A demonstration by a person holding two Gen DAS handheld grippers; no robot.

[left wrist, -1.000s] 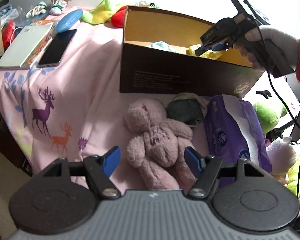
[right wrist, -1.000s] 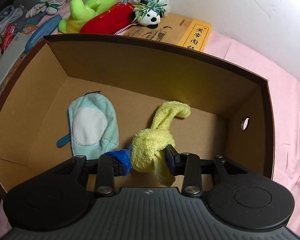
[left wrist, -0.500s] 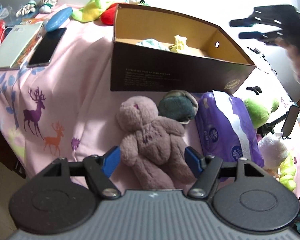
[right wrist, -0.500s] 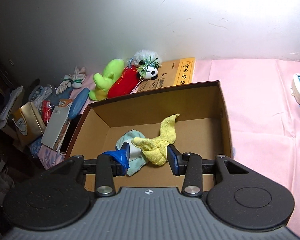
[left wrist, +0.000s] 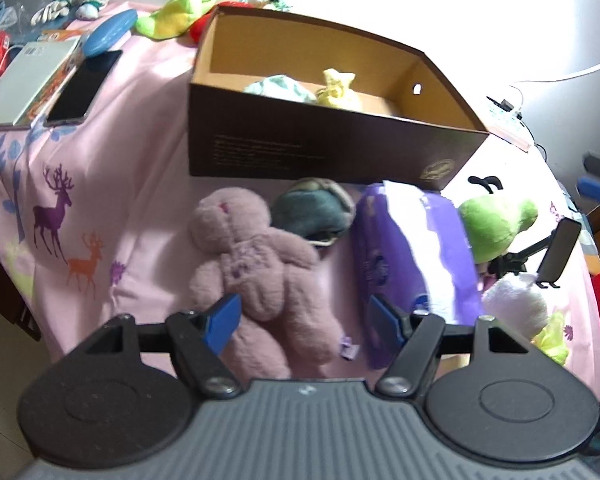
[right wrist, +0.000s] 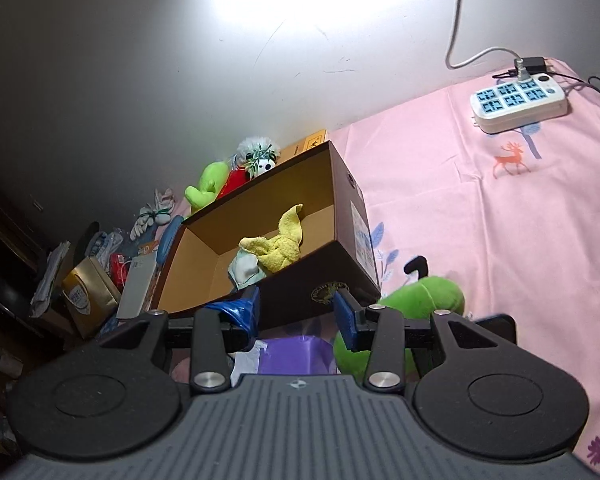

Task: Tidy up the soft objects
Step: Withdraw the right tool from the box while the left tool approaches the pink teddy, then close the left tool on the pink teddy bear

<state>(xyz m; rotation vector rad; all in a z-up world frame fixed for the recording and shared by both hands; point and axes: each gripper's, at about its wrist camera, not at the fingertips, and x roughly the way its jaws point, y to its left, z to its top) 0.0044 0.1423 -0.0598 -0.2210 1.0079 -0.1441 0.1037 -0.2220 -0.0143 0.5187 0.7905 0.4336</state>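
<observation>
A brown cardboard box (left wrist: 324,148) stands on the pink cloth and holds a yellow towel (left wrist: 337,89) and a light blue mitt (left wrist: 279,86). In the right wrist view the box (right wrist: 320,280), the towel (right wrist: 278,246) and the mitt (right wrist: 244,270) show too. A pink plush bear (left wrist: 252,268) lies in front of the box, its legs between the fingers of my open left gripper (left wrist: 304,322). A grey-green soft ball (left wrist: 312,210) lies beside the bear. My right gripper (right wrist: 296,314) is open and empty, back from the box over a green plush (right wrist: 420,300).
A purple tissue pack (left wrist: 412,252), a green plush (left wrist: 496,224) and a white plush (left wrist: 516,306) lie right of the bear. A phone (left wrist: 84,88), a notebook (left wrist: 24,80) and more toys (left wrist: 172,20) sit at the far left. A power strip (right wrist: 520,102) lies at the far right.
My right gripper let go of the yellow towel in the box, opened and drew back up and away to the right. My left gripper moved closer over the bear.
</observation>
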